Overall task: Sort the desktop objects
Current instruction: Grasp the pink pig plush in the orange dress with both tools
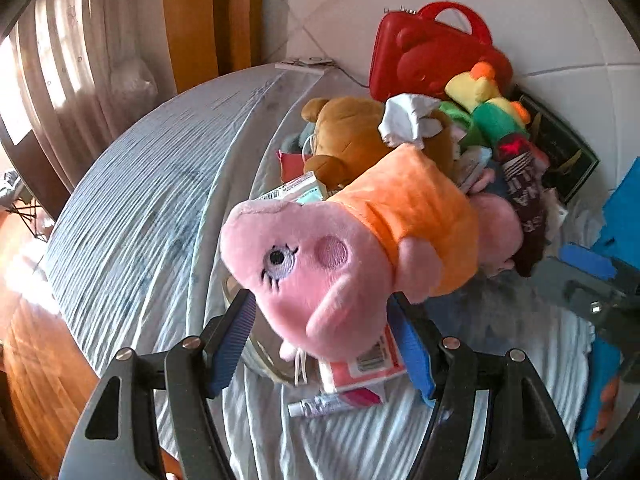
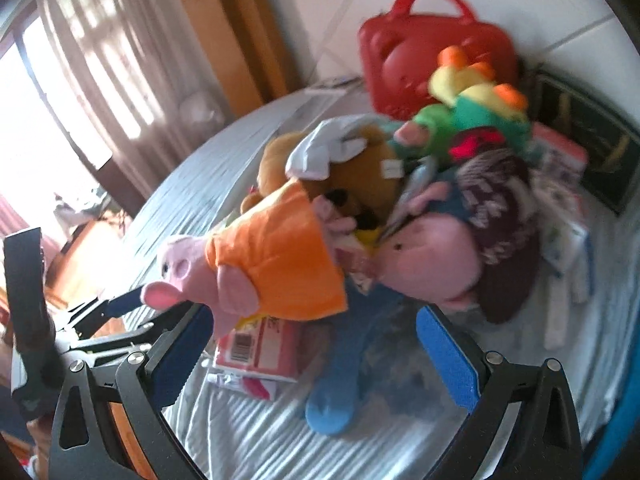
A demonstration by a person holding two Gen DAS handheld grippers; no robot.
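Observation:
A pink pig plush in an orange dress [image 1: 344, 248] lies on top of a pile of toys on the table; it also shows in the right wrist view [image 2: 264, 268]. My left gripper [image 1: 324, 344] is open, its blue pads on either side of the pig's head, apart from it as far as I can tell. My right gripper [image 2: 316, 356] is open and empty, just in front of the pile, above a blue plush limb [image 2: 340, 376]. The left gripper's fingers [image 2: 120, 304] show by the pig's snout in the right wrist view.
The pile holds a brown bear plush [image 1: 348, 136], a green and yellow plush [image 1: 488, 104], a second pink plush in a dark jumper [image 2: 452, 256], pink boxes [image 1: 360, 364] and a small tube [image 1: 320, 404]. A red plastic case [image 1: 432, 48] leans on the wall. The striped tablecloth [image 1: 140, 208] stretches left.

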